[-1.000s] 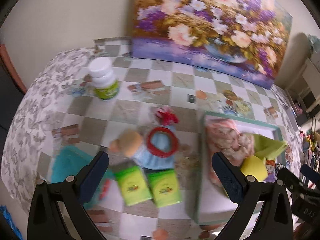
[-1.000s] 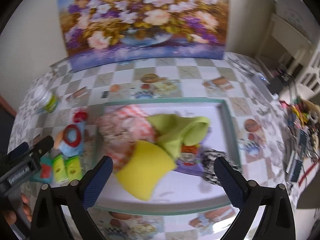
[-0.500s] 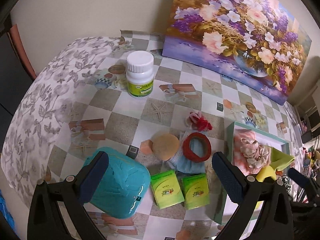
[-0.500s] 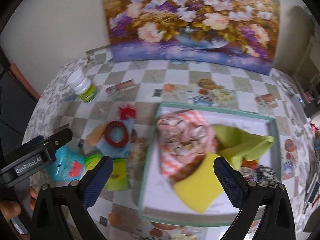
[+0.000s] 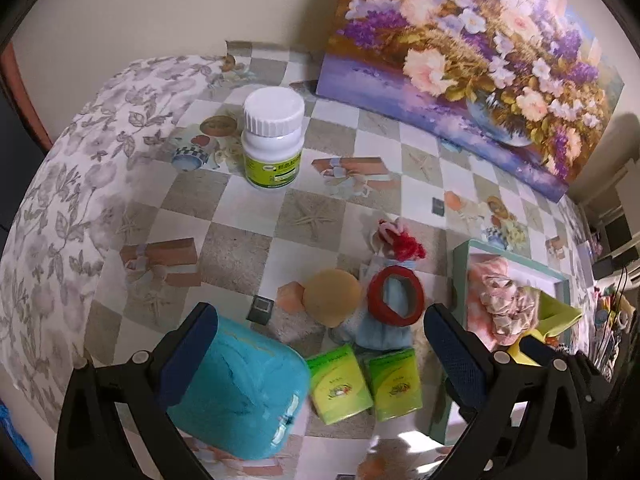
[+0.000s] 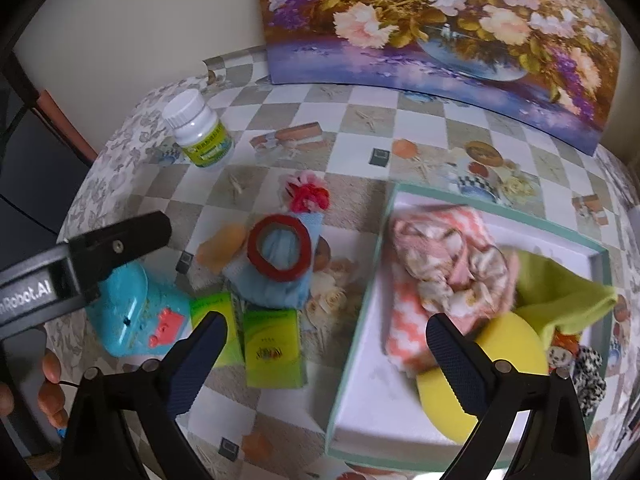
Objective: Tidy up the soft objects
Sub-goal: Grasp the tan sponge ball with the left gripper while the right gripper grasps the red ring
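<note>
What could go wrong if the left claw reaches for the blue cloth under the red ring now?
The red ring lies on the blue cloth, so pulling the cloth may drag or roll the ring. Two green packets and the tan sponge disc crowd it, so the open left claw could knock them.

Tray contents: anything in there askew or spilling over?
The yellow sponge sits tilted in the tray, propped on the pink checked cloth. The green cloth is rumpled by the far wall. Nothing has spilled. Both tongs are open and empty.
</note>
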